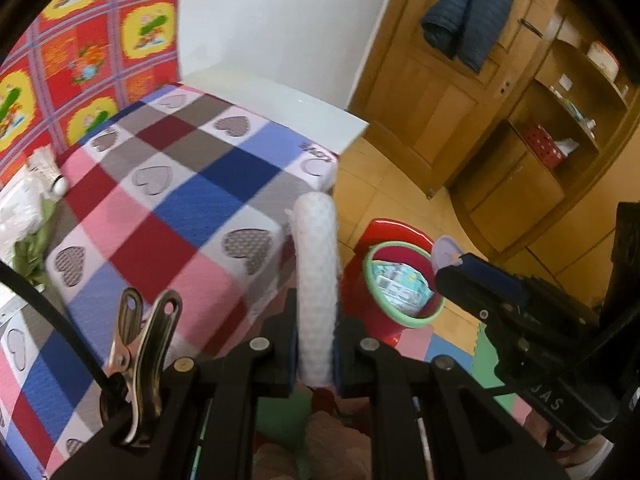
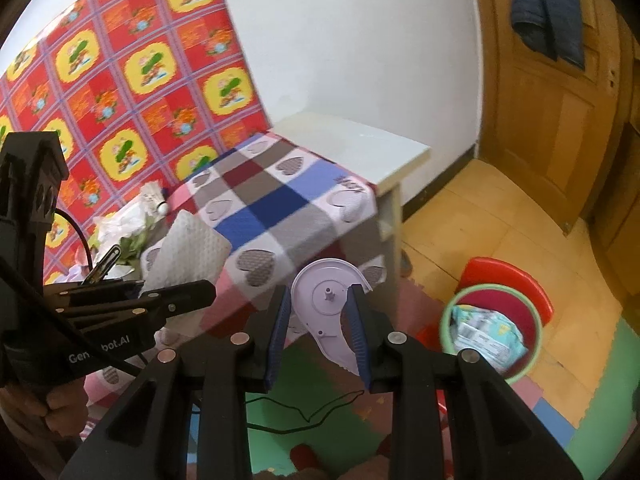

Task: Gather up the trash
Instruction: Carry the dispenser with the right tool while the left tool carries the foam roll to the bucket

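My left gripper (image 1: 316,336) is shut on a folded white paper towel (image 1: 316,264) that sticks up between its blue pads, just off the corner of the checked table. My right gripper (image 2: 320,312) is shut on a flat lavender plastic disc piece (image 2: 326,296). A red trash bin with a green rim (image 1: 404,320) stands on the floor below and to the right, with a crumpled printed wrapper (image 2: 486,334) inside. From the right wrist view the left gripper (image 2: 206,290) and its paper towel (image 2: 188,248) show at left. In the left wrist view the right gripper (image 1: 452,270) hovers over the bin's rim.
A table under a heart-patterned checked cloth (image 1: 180,200) fills the left, its bare white end (image 1: 304,112) by the wall. A shuttlecock (image 1: 46,168), plastic bags and green leaves (image 2: 128,236) lie at its far left. Wooden door and shelves (image 1: 560,128) stand right. Foam mats (image 2: 592,420) cover the floor.
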`<state>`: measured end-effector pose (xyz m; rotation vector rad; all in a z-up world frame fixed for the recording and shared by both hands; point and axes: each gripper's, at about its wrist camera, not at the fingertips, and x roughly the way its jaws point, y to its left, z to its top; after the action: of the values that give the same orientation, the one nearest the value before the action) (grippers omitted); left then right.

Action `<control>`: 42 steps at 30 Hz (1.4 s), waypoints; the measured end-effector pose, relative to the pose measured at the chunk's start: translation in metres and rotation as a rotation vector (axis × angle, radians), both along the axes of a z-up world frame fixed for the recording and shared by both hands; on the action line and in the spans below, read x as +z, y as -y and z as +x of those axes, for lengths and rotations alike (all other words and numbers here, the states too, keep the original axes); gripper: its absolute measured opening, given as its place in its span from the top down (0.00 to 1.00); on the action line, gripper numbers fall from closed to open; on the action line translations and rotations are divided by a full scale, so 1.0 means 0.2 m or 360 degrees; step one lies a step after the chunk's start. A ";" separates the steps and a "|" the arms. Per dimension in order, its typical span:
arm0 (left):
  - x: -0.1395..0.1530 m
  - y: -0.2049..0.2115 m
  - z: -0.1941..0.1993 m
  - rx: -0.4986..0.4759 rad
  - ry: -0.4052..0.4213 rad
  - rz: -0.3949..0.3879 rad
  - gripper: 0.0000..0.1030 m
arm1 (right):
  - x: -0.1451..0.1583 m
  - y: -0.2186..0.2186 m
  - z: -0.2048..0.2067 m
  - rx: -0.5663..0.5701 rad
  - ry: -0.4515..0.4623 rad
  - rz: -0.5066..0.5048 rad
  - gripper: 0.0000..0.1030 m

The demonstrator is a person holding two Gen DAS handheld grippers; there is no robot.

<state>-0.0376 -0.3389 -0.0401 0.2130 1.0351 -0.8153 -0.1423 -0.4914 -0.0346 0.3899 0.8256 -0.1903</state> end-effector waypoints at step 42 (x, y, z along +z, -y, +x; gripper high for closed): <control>-0.79 1.39 -0.30 -0.0591 -0.0201 0.0238 0.88 | -0.85 1.07 -0.39 -0.0461 -0.0342 0.0192 0.71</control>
<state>-0.0971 -0.6165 -0.1982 0.4970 1.1954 -1.0969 -0.2195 -0.7052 -0.2050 0.6106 0.9929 -0.4593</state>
